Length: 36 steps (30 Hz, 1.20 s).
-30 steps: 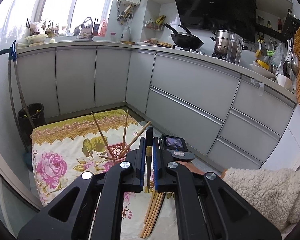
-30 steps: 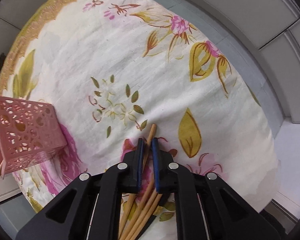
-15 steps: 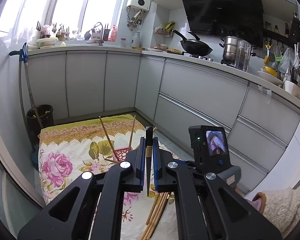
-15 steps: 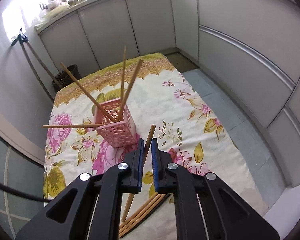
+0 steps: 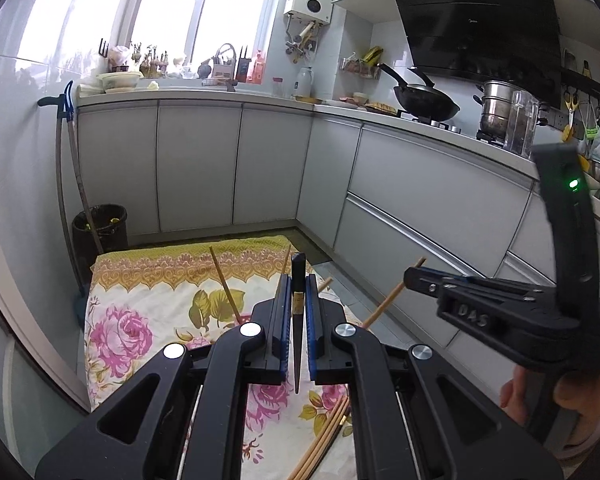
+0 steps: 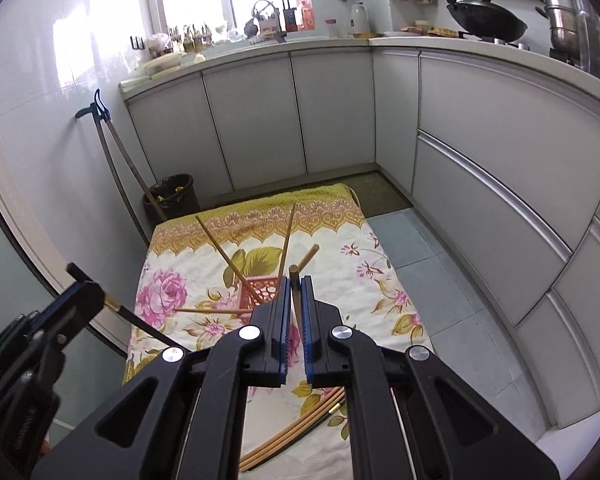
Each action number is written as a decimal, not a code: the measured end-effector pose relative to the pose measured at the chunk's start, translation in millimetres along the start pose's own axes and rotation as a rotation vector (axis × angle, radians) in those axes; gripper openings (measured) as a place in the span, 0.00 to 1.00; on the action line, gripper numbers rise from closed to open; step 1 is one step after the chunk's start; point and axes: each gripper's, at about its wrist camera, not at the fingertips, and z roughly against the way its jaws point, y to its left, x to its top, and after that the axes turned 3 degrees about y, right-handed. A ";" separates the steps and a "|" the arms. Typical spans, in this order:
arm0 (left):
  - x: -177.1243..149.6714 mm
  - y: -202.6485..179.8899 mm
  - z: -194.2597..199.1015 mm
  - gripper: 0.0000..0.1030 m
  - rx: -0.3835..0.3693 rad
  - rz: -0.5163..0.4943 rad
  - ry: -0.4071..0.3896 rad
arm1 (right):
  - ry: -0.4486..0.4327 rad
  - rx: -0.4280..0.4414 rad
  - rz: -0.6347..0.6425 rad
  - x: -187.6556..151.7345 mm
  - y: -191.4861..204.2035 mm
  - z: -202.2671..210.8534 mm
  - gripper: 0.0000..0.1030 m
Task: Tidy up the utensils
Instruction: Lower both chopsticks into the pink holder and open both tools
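My left gripper (image 5: 297,285) is shut on a dark chopstick with a gold band (image 5: 298,320), held above the floral cloth (image 5: 148,280). In the left wrist view my right gripper (image 5: 412,275) hangs at the right, shut on a wooden chopstick (image 5: 392,300). From the right wrist view, the right gripper (image 6: 296,280) pinches that wooden chopstick (image 6: 295,294) just above and in front of the pink lattice holder (image 6: 262,288), which has several wooden chopsticks leaning in it. The left gripper (image 6: 82,294) shows at the left with the dark chopstick (image 6: 140,322). Loose chopsticks (image 6: 296,432) lie on the cloth below.
Grey kitchen cabinets (image 6: 480,152) run along the back and right. A black bin (image 6: 172,196) and a long-handled tool (image 6: 128,168) stand at the cloth's far left corner. Tiled floor (image 6: 440,280) lies right of the cloth. A person's hand (image 5: 568,404) holds the right gripper.
The right gripper has risen from the cloth with one wooden chopstick and tipped up towards the holder. It now stands high at the right of the left wrist view. The left gripper lifted slightly.
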 end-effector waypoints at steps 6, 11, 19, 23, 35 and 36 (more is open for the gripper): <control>24.6 -2.8 -33.1 0.06 0.083 -0.028 -0.020 | -0.059 0.046 0.012 35.1 8.6 23.7 0.05; 31.4 5.2 -78.3 0.05 0.143 -0.027 0.003 | -0.078 0.073 -0.002 52.3 12.0 12.9 0.05; 15.8 35.1 -139.4 0.06 0.178 0.035 0.104 | -0.046 0.096 -0.048 54.1 2.6 -35.2 0.05; 9.1 45.8 -144.6 0.15 0.170 0.069 0.125 | -0.041 0.101 -0.064 56.0 0.5 -51.7 0.05; 20.1 54.7 -25.3 0.27 0.085 0.163 -0.128 | -0.061 0.122 -0.072 66.3 13.4 -72.2 0.05; 19.0 55.0 -18.1 0.27 0.084 0.165 -0.141 | -0.059 0.123 -0.075 66.3 14.9 -74.8 0.05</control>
